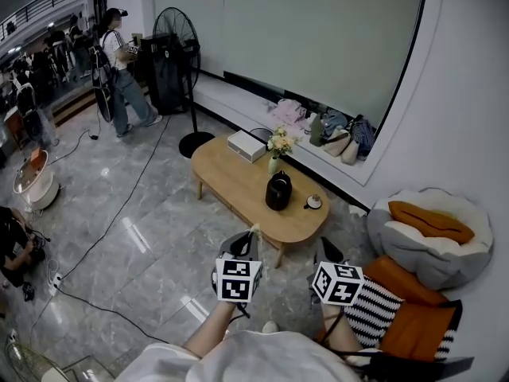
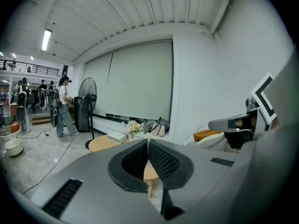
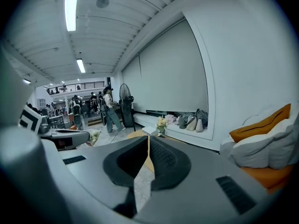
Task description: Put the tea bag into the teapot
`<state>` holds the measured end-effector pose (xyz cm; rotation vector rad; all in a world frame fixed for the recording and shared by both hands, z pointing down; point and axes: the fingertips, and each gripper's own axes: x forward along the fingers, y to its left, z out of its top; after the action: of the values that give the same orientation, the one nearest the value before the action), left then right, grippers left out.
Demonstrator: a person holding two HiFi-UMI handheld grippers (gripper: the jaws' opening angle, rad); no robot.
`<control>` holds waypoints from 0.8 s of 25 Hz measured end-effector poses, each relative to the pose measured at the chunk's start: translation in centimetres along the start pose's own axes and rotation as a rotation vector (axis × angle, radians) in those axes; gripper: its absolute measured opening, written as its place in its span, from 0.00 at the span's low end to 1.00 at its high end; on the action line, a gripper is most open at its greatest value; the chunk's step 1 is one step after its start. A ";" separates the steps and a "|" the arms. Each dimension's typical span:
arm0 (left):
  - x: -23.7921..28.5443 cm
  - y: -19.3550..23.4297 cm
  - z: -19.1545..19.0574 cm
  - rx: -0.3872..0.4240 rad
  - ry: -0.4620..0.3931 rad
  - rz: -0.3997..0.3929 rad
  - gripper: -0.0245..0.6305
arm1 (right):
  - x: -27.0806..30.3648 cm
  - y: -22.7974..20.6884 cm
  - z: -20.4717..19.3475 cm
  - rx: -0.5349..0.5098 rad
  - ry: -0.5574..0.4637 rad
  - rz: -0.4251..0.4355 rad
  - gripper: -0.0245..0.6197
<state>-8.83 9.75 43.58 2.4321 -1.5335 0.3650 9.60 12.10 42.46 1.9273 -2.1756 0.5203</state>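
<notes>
Where both grippers hang, floor (image 1: 143, 245): grey marbled tile, directly beneath the two tools.
Table (image 1: 227, 177): low oval wooden top, ahead of both grippers and apart from them; neither tool reaches over its edge.
Seat (image 1: 429, 249): pale round floor seat with an orange cushion, off to the right of the right gripper.
Fan (image 1: 176, 38): black standing fan, far ahead and to the left of the left gripper, beyond the table.
Left gripper (image 1: 251, 239): jaws pressed together on a thin pale edge, tips aimed at the table.
Right gripper (image 1: 328, 251): just beside the left one, level with it; pads meet with nothing between them.
Teapot (image 1: 278, 191): black, upright on the table, ahead of the left gripper's tips and slightly right of them.
Box (image 1: 246, 145): white, flat, on the table's far side, past the teapot from the tools.
Flowers (image 1: 280, 143): small vase beside the box.
Cup (image 1: 313, 202): small, on the table just right of the teapot, ahead of the right gripper.
Tea bag (image 1: 254, 230): pale sliver at the left gripper's tips, clear of the teapot.
</notes>
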 end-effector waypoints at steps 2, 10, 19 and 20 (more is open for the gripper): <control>1.0 -0.4 0.2 -0.002 0.004 0.005 0.06 | 0.7 -1.0 0.3 0.006 0.005 0.001 0.09; 4.7 -1.2 1.1 -0.013 0.013 0.038 0.06 | 3.7 -3.8 1.3 0.017 0.027 0.034 0.09; 8.2 -1.2 1.4 -0.021 0.022 0.089 0.06 | 7.0 -6.6 2.1 0.015 0.046 0.069 0.09; 8.5 -1.4 1.5 -0.021 0.026 0.090 0.06 | 7.3 -7.0 2.1 0.017 0.047 0.070 0.09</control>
<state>-3.95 2.69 44.94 2.3384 -1.6313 0.3941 15.68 3.90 44.19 1.8339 -2.2222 0.5915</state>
